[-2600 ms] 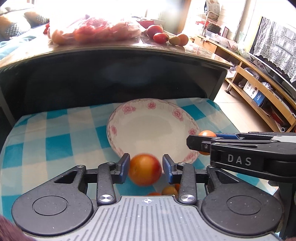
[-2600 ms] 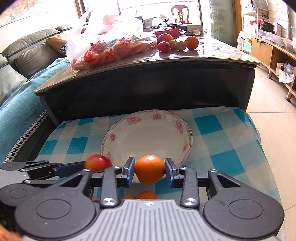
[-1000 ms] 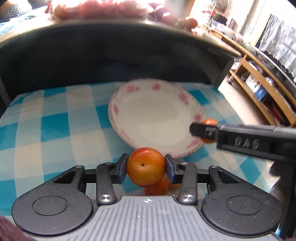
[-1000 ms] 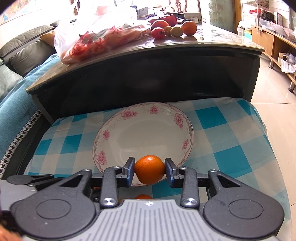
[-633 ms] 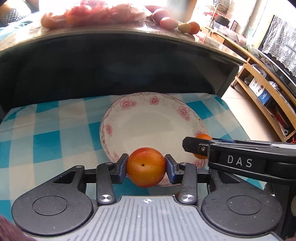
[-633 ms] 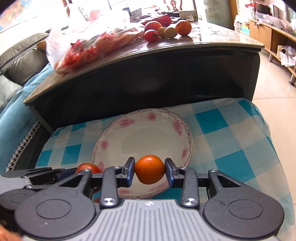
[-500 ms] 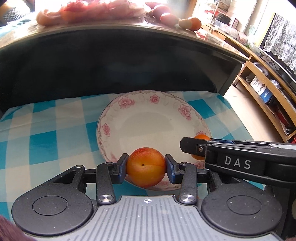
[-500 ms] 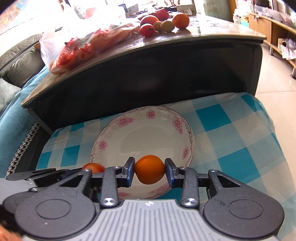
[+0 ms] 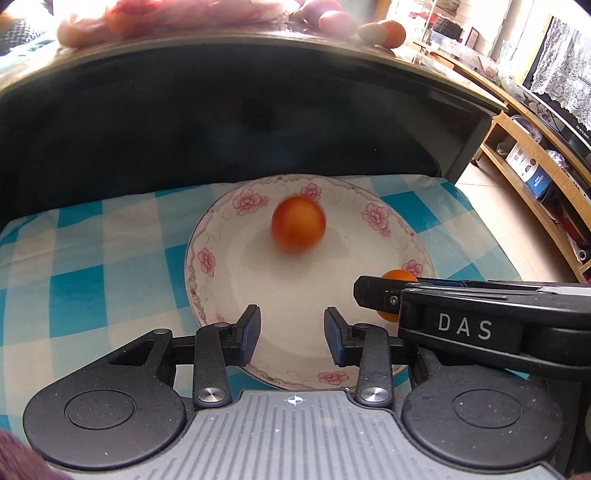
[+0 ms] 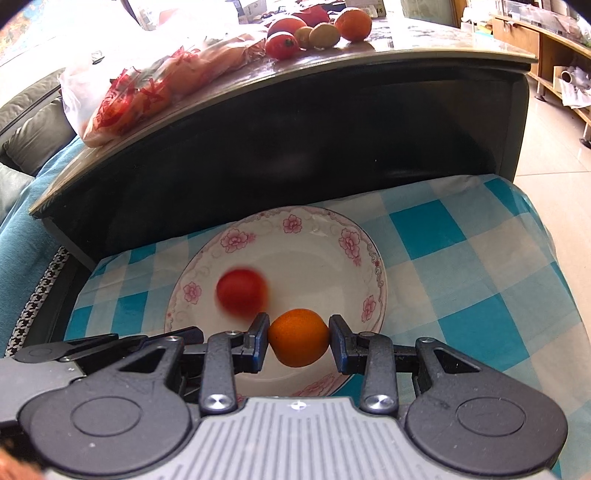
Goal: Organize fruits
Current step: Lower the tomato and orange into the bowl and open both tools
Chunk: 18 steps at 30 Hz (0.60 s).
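A white plate with pink flowers (image 9: 207, 258) lies on the blue checked cloth. A red-orange round fruit (image 9: 298, 229) sits in the plate's far half, blurred; the right wrist view shows this fruit (image 10: 242, 291) left of centre on the plate (image 10: 314, 254). My left gripper (image 9: 291, 326) hangs over the plate's near part, its jaws closing with nothing between them. My right gripper (image 10: 298, 338) is shut on a small orange (image 10: 298, 350) above the plate's near right rim. In the left wrist view that orange (image 9: 397, 277) peeks out behind the right gripper's finger (image 9: 380, 295).
A dark table with a glossy top rises just behind the cloth (image 10: 480, 277). On it lie a plastic bag of red fruit (image 10: 147, 85) and several loose fruits (image 10: 317, 26). A wooden shelf (image 9: 535, 166) runs along the right; a sofa (image 10: 29, 129) is at the left.
The left gripper has let go of the red-orange fruit, which now lies blurred further in on the plate. Both grippers have come lower over the plate. The right one still holds the orange.
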Motion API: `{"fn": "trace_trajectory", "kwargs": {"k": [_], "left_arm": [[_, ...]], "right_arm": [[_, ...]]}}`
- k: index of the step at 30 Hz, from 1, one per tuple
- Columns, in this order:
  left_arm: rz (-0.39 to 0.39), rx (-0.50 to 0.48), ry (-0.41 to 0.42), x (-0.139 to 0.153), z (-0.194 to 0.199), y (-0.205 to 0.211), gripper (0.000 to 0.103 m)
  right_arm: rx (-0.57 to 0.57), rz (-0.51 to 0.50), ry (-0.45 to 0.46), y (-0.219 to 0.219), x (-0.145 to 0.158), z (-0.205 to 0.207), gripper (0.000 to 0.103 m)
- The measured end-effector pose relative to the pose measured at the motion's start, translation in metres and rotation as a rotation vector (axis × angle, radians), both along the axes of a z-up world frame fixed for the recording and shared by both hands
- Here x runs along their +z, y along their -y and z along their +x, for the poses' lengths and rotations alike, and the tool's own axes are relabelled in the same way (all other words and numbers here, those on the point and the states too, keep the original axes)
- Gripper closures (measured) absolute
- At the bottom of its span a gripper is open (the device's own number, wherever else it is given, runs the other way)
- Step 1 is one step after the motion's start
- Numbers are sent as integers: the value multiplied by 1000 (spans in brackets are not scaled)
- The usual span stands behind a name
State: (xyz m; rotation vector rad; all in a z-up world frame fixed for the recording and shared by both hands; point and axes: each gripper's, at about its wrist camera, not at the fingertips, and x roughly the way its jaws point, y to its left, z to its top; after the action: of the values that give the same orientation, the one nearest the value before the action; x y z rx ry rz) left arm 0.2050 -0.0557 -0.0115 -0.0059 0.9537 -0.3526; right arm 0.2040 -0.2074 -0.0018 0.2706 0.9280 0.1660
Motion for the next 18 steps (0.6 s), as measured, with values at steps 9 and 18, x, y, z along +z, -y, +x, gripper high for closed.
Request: {"fn": "trace_trajectory", "kwargs": {"k": [9,18], "left_arm": [[-5,7,3,1,1,-4,57],[9,16,14,9,-7,-9,54]], "right_arm": [[-12,14,-7,0,-4,4,64],[-9,-8,11,-5,4,-6,64]]}}
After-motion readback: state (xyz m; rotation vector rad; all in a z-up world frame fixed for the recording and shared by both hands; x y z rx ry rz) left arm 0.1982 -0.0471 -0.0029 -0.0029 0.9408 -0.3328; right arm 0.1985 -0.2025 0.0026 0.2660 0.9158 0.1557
